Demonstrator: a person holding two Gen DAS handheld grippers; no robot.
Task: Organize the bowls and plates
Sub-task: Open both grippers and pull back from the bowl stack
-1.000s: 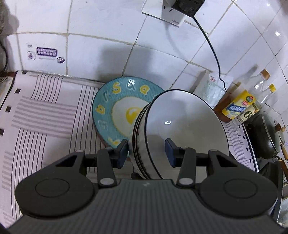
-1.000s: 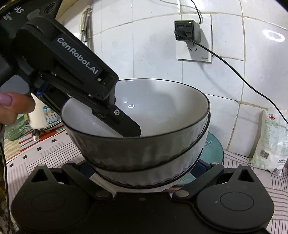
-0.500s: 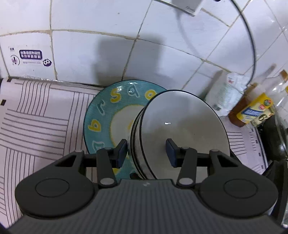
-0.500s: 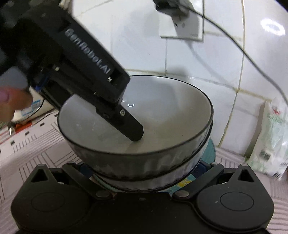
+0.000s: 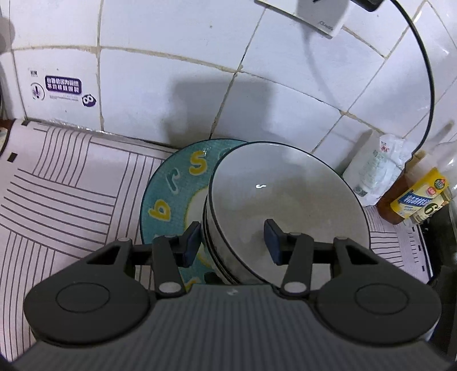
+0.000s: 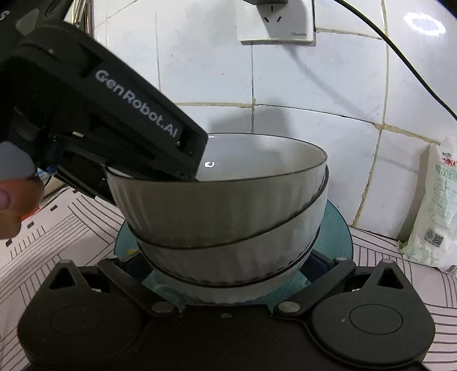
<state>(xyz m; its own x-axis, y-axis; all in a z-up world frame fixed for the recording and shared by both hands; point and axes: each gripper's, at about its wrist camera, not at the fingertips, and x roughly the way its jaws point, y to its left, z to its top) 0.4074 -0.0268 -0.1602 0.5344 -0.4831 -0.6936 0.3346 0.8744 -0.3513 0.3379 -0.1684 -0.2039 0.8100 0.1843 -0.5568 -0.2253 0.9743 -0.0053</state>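
A stack of white, black-rimmed bowls (image 5: 285,205) rests on a teal plate with yellow letters (image 5: 171,194), close to the tiled wall. My left gripper (image 5: 231,242) straddles the stack's near rim, one blue pad against the outer wall and the other inside the top bowl. In the right wrist view the bowls (image 6: 222,205) fill the centre, the top one tilted on those below, with the teal plate (image 6: 337,228) under them. My right gripper (image 6: 224,265) clasps the bottom bowl's base from both sides, its pads mostly hidden. The left gripper (image 6: 142,179) reaches in from the left.
A striped mat (image 5: 57,185) covers the counter. A white bag (image 5: 374,171), an oil bottle (image 5: 414,194) and a dark pot (image 5: 440,228) stand to the right. A wall socket (image 6: 277,22) with a black cable hangs above. A person's fingers (image 6: 11,194) show at the left edge.
Both grippers carried the bowl stack down and toward the wall. The bowls now sit lower over the teal plate and the socket has slid to the frame's top.
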